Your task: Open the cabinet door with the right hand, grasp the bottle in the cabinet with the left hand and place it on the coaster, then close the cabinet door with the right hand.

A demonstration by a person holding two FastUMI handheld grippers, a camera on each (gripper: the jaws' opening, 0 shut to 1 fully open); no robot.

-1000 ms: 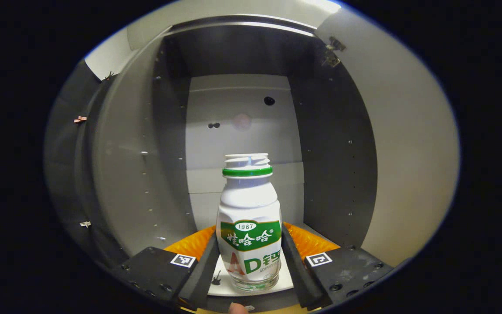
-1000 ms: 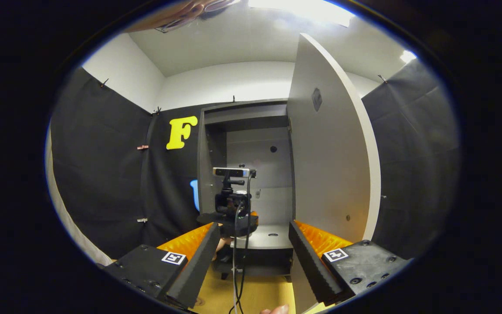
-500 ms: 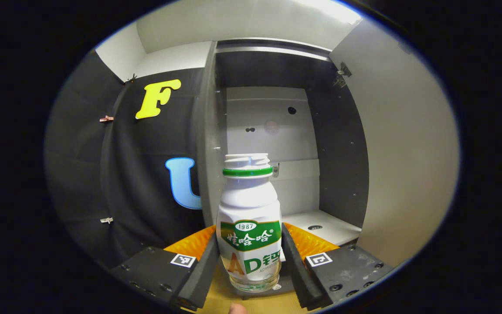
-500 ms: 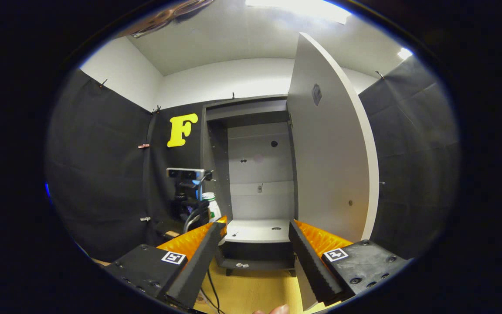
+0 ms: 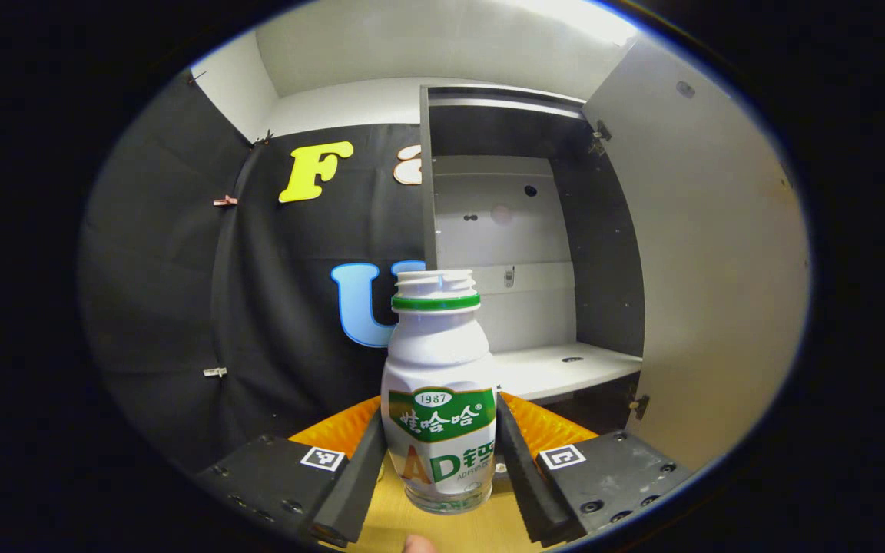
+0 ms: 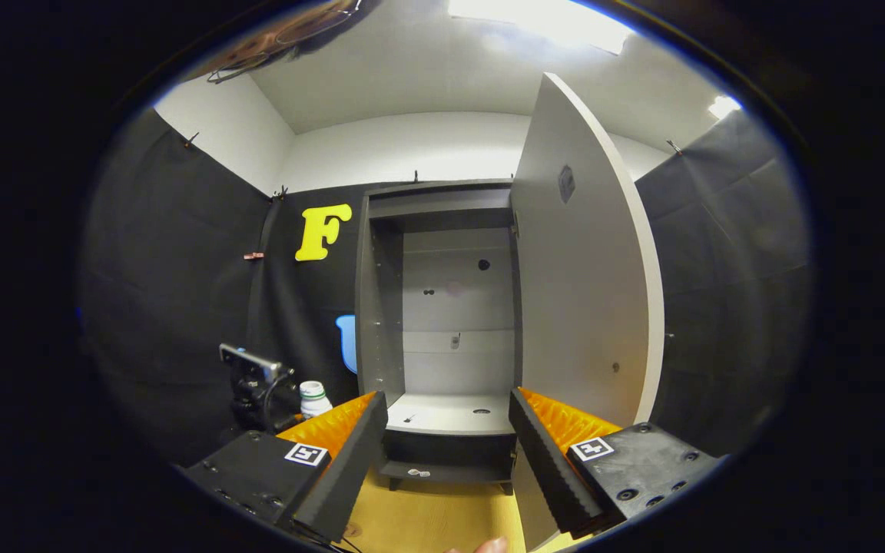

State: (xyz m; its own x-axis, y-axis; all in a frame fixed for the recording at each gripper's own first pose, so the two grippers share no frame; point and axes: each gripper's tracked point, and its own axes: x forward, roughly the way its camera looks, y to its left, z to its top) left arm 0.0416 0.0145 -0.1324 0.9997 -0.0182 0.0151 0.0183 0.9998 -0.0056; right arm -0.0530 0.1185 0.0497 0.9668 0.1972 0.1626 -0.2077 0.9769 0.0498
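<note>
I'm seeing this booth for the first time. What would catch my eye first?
The white bottle with its green band, upright and clamped in the left tool, fills the front of the left gripper view. Behind it the grey cabinet stands bare, its door swung wide, ahead of the open right tool.

We note a black cloth wall [image 6: 174,307] hung left of centre, fastened with small clips [image 5: 225,201]. Above it runs a white wall [image 6: 404,150] and ceiling with a bright light panel [image 6: 538,17]. A light wooden tabletop [image 6: 442,511] lies below.
</note>
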